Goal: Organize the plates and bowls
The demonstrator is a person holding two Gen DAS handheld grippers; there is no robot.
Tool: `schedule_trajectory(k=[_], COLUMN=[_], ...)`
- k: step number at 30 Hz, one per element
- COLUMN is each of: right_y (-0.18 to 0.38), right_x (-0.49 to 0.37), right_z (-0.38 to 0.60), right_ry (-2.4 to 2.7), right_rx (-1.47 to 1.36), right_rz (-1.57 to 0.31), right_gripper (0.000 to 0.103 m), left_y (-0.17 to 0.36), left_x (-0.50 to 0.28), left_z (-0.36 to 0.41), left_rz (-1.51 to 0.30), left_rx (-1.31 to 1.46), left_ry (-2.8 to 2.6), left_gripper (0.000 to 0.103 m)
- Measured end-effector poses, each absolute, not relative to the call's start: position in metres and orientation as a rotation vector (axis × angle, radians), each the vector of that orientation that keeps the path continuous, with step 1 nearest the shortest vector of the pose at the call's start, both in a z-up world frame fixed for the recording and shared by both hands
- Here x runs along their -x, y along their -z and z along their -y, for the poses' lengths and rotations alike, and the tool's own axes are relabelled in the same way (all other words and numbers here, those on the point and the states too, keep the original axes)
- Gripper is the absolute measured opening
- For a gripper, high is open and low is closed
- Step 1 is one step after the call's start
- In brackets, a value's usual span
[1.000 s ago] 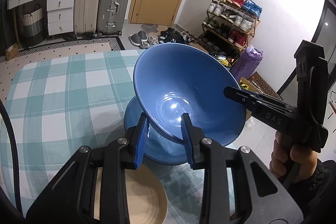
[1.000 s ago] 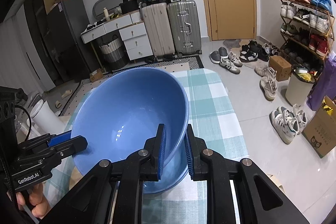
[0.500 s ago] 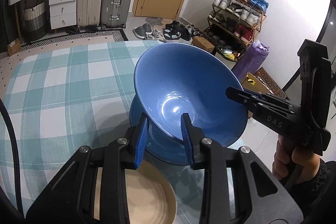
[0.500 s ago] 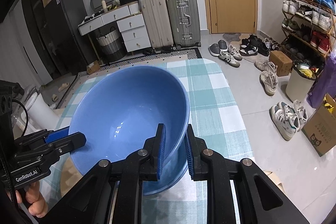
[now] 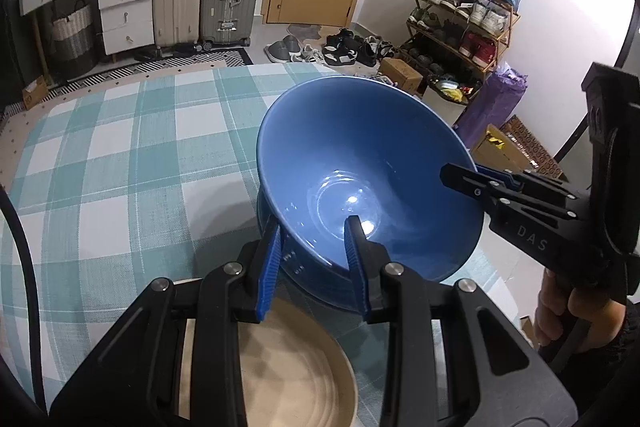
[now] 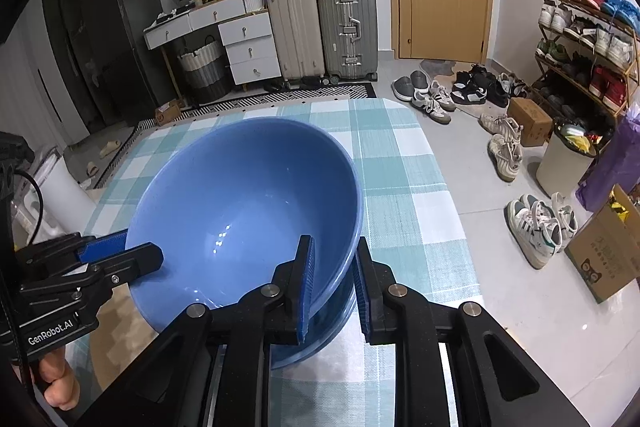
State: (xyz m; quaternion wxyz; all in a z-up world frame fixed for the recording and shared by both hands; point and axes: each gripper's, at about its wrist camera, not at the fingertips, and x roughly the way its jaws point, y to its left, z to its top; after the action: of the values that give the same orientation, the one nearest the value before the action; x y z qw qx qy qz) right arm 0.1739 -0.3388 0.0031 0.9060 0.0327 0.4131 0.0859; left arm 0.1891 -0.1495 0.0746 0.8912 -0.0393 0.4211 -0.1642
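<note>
Black hand-held gripper (image 5: 314, 259), blue ribbed pads (image 5: 271, 267), silver screws.

Your blue bowl (image 5: 360, 163): glossy glazed ceramic, smooth, catching light spots. Beige plate (image 5: 296, 379): matt, faintly ridged. Worktop (image 5: 120, 163) cloth: woven check fabric, rough weave. Your left tool (image 5: 314, 259): matt black plastic, ribbed blue pads (image 5: 272, 259), metal screws.

A table (image 5: 100, 163) covered in a teal-and-white checked cloth carries the dishes. On it sit a blue bowl (image 6: 320, 339) and a beige plate (image 5: 296, 379).
</note>
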Motion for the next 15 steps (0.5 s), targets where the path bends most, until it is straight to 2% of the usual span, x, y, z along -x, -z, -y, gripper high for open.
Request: schedule_trajectory(k=[15], right_y=[0.018], right_x=[-0.166], right_z=[0.333], right_ry=[-0.151], right_rx=[-0.005], right_rz=[-0.881], right_gripper=[0.021], left_y=[-0.047], left_x=[-0.196], left_z=[0.158], left_rz=[-0.888], left_rx=[0.026], left_ry=[0.308], left_gripper=[0.028])
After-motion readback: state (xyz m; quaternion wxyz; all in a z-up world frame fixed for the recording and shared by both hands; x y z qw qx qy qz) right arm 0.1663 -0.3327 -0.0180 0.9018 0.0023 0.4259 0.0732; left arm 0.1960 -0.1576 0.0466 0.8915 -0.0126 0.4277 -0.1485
